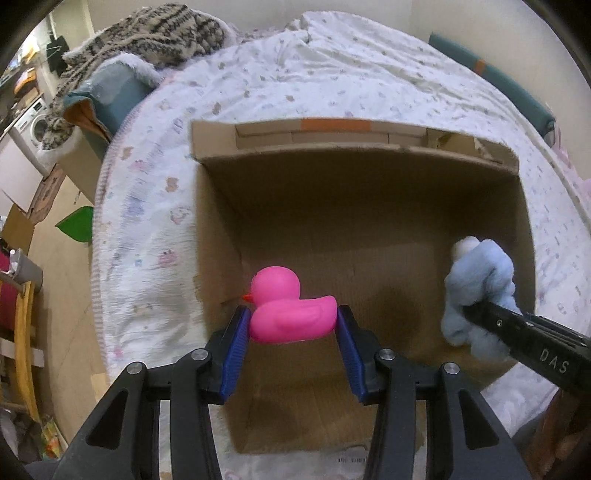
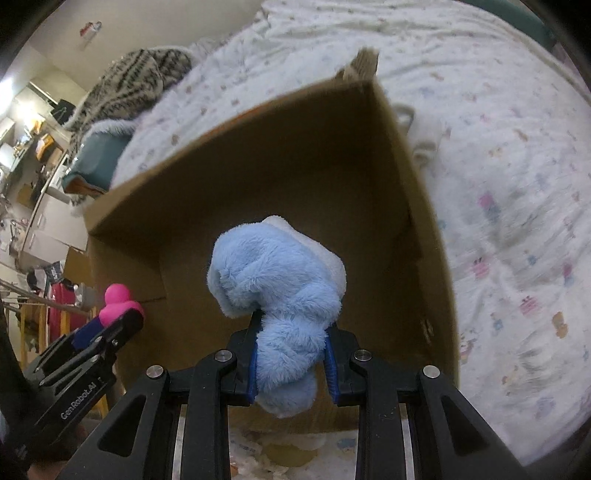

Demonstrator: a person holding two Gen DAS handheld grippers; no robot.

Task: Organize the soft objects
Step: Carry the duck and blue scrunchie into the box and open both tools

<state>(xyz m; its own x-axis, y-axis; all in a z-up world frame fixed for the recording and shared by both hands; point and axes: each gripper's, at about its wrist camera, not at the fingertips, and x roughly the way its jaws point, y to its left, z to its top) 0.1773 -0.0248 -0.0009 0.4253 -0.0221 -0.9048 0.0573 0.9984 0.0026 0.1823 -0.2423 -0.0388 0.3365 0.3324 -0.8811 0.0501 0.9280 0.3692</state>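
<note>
Left gripper (image 1: 293, 319): blue pads closed against both flanks of a pink rubber duck (image 1: 288, 310), held upright, beak toward the box's left wall, hanging over the open cardboard box (image 1: 354, 147), near its front left corner.

Right gripper (image 2: 291, 354): jaws pinched on the lower part of a light blue plush toy (image 2: 277, 288), whose bulk bulges above and below the pads. It hangs inside the box mouth, by the box's right wall.

Cardboard box: open top, standing on the bed (image 1: 332, 66). What shows of its floor looks bare; the patches under the two held toys are hidden, so I cannot vouch for those.

Progress, as I judge it: both soft items are gripped and brought over the box, neither yet released. What remains is to lower them and let go. No other loose toy can be made out on the bed around the box, though something pale lies just beyond the box's far right corner, too blurred to name.

Beyond the box: a striped fuzzy blanket (image 1: 147, 33) heaped past the box's far left corner, over a second, teal-lined carton (image 1: 110, 92) beside the bed; its contents are covered.
</note>
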